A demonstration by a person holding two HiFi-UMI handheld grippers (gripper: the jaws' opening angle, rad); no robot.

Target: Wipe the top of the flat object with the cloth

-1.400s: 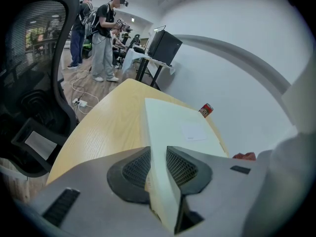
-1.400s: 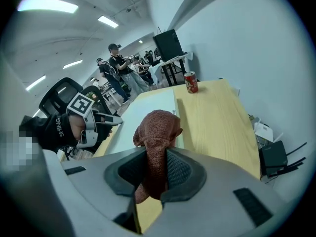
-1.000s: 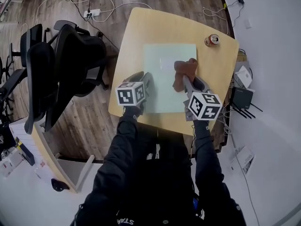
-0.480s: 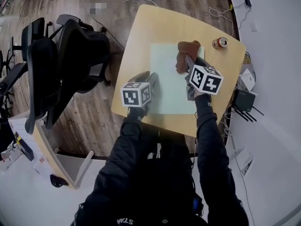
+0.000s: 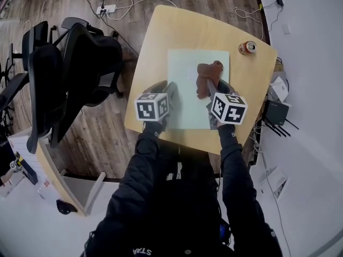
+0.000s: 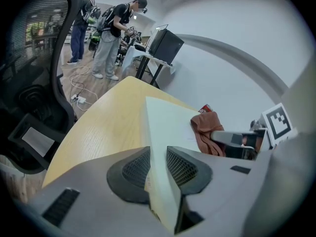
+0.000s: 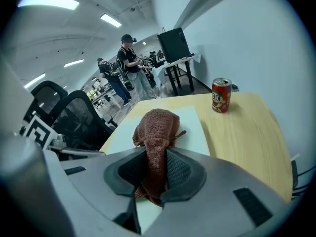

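Head view caught the person's right tongs (image 5: pixel 210 91) drawn back toward the near side of the pale green sheet (image 5: pixel 185 74), half a second after they had reached its far right corner beside the red can (image 5: pixel 247 47). Their jaws were pinched on a brown cloth (image 5: pixel 206 78), whose bunched free end lay on the right half of the sheet, now well apart from the can. A full second earlier the cloth had lain in much the same place.

The left tongs (image 5: pixel 169 90) had not shifted across the three moments. Their jaws were closed on the sheet's left edge, toward its near end, and the sheet lay flat on the wooden counter (image 5: pixel 161 36).

Right gripper view showed the cloth rising between the two dark ribbed pads and folding forward onto the sheet. The can stood upright on the bare counter beyond, to the right of the sheet's far corner.

Left gripper view showed the sheet's pale edge running between that pair of pads, with the cloth and the right tongs farther along at right. Several people (image 6: pixel 116 31) stood in the room far behind the counter.

Black office chairs (image 5: pixel 75 68) stood on the wooden floor (image 5: pixel 107 138) left of the counter, as before.
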